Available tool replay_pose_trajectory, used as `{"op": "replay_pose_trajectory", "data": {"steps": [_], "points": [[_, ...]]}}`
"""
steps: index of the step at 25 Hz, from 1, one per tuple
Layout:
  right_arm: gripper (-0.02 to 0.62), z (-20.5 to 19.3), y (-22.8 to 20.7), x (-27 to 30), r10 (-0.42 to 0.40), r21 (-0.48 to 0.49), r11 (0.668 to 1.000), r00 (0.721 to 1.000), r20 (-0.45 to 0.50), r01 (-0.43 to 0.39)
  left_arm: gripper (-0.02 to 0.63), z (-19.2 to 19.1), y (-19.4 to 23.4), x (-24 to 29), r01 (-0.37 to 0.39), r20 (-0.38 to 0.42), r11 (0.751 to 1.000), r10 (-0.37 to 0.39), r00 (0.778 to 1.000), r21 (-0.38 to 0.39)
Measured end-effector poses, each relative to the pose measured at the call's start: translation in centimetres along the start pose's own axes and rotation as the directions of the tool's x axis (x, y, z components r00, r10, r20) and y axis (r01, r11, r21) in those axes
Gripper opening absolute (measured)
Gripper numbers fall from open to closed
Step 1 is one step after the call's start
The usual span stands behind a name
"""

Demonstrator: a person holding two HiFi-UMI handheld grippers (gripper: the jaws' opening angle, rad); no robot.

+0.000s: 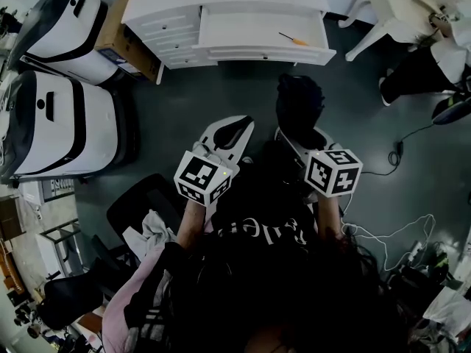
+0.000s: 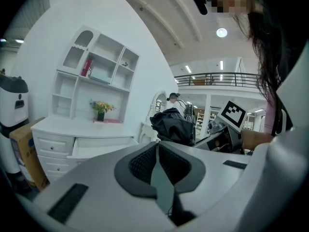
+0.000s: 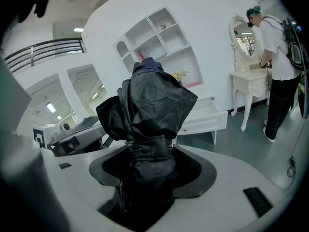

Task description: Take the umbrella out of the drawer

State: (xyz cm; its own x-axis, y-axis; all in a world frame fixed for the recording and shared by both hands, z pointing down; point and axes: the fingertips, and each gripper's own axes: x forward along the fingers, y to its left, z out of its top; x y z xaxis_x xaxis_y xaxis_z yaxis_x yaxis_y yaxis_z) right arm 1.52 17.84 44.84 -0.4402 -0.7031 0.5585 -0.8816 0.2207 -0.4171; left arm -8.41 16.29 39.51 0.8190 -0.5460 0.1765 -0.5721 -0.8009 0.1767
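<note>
While clear of the drawer (image 1: 250, 29), umbrella (image 3: 149, 110) clamped in right tool (image 3: 147, 168); left tool (image 2: 158, 151) closed, empty.

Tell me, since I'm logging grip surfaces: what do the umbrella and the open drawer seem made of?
Umbrella: thin black fabric, probably nylon or polyester; it crumples into soft folds with a faint sheen. Drawer: white painted wood or board, smooth and matte.

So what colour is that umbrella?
The umbrella is black; right gripper view shows it best.
</note>
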Motion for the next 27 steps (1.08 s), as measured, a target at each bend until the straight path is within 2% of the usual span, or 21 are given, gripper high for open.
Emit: {"op": "replay_pose_trajectory", "data": {"steps": [16, 27], "points": [[0.279, -0.7, -0.1, -1.3, -0.023, 0.012, 1.000, 1.000, 0.019, 0.023, 0.025, 0.2, -1.5, -0.2, 0.039, 0.012, 0.999, -0.039, 0.999, 0.020], [0.279, -0.6, 0.0, -0.8, -0.020, 0.008, 1.000, 1.000, 0.006, 0.020, 0.025, 0.3, -1.0, -0.2, 0.028, 0.012, 1.000, -0.028, 1.000, 0.013]]}}
